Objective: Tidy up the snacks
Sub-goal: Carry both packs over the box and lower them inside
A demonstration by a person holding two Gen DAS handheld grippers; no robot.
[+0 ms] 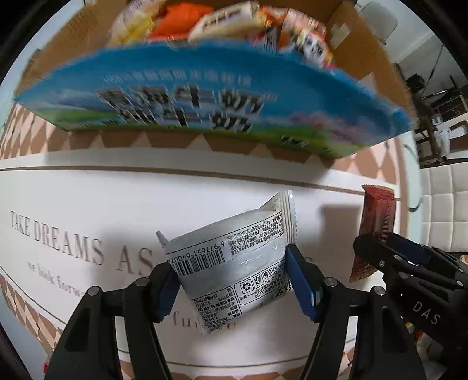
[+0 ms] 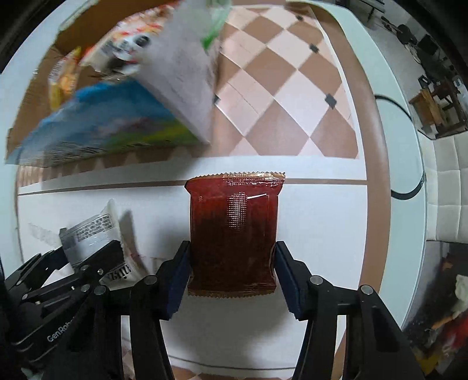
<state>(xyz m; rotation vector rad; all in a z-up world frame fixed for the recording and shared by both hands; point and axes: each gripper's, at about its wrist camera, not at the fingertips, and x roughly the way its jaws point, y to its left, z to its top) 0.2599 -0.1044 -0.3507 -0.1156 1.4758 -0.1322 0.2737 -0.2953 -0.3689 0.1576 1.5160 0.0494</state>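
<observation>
Left gripper [image 1: 234, 280] is clamped on a white packet [image 1: 231, 260], its blue pads pressing the packet's two sides; the packet hangs tilted between them, barcode and fine print facing the camera, its crimped top toward 1 o'clock. Right gripper [image 2: 232, 271] is likewise clenched on a red packet [image 2: 234, 231], which stands upright between the pads with its zigzag seal at 12 o'clock and a shiny embossed patch near its middle.

From the left wrist camera, the right gripper [image 1: 377, 248] shows at 4 o'clock with the red packet [image 1: 377, 216] seen edge-on, rising toward 1 o'clock. From the right wrist camera, the left gripper [image 2: 87, 257] sits at 8 o'clock with the white packet [image 2: 93, 228] poking out above it. The two packets are near each other but apart.

Under both lies a table cover [image 1: 87, 204], white with grey lettering and edged in a tan and pink diamond pattern [image 2: 286, 87].

At 12 o'clock in the left view, blurred, stands a cardboard box [image 1: 359, 43] filled with snacks: orange, yellow and white wrappers [image 1: 222, 20] at the back, and a large blue carton [image 1: 204, 99] with dark characters and a green strip leaning across its front. The right view shows the same box [image 2: 32, 96] at 10 o'clock, the blue carton [image 2: 102, 122] in it.

At 3 o'clock is white padded upholstery [image 2: 447, 190].
</observation>
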